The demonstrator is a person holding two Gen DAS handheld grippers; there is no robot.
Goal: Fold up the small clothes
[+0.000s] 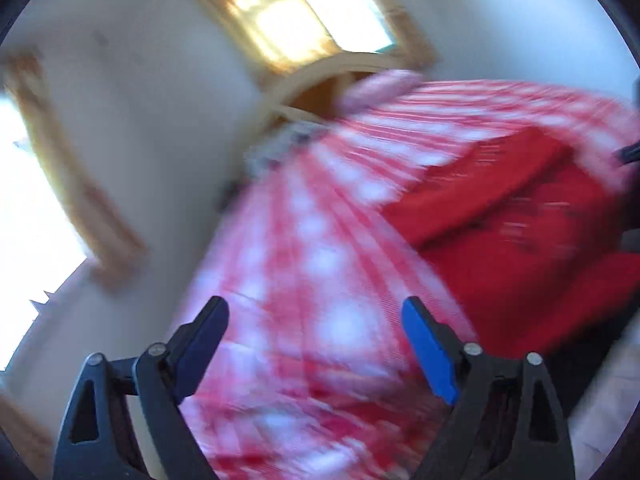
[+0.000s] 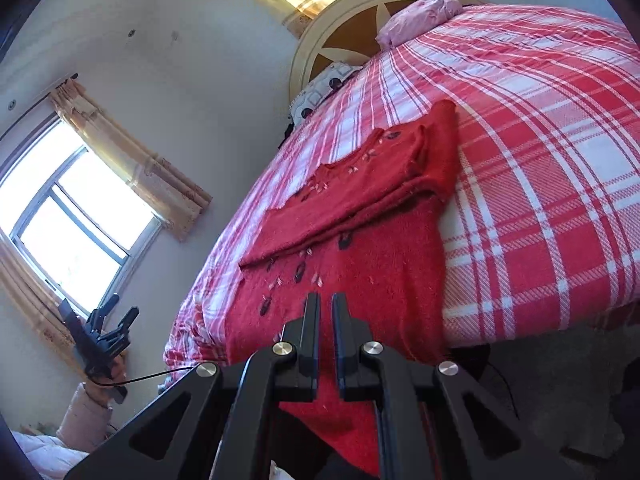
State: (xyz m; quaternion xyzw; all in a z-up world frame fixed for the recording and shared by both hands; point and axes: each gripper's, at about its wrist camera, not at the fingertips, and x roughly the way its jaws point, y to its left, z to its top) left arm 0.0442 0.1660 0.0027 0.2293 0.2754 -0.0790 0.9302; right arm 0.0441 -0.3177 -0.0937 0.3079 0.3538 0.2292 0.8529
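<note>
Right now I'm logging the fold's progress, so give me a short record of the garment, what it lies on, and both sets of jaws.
garment: red knitted sweater with small dark and pale stitched motifs, one sleeve folded across the body
surface: red-and-white plaid bedcover; the sweater's near hem hangs over the bed's edge
left gripper: jaws wide open, empty, off to the side of the bed
right gripper: jaws shut over the sweater's hem; grip on cloth unclear

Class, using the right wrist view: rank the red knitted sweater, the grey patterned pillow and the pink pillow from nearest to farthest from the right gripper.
1. Red knitted sweater, directly under the right gripper.
2. Grey patterned pillow, up the bed, left.
3. Pink pillow, by the headboard, farthest.
</note>
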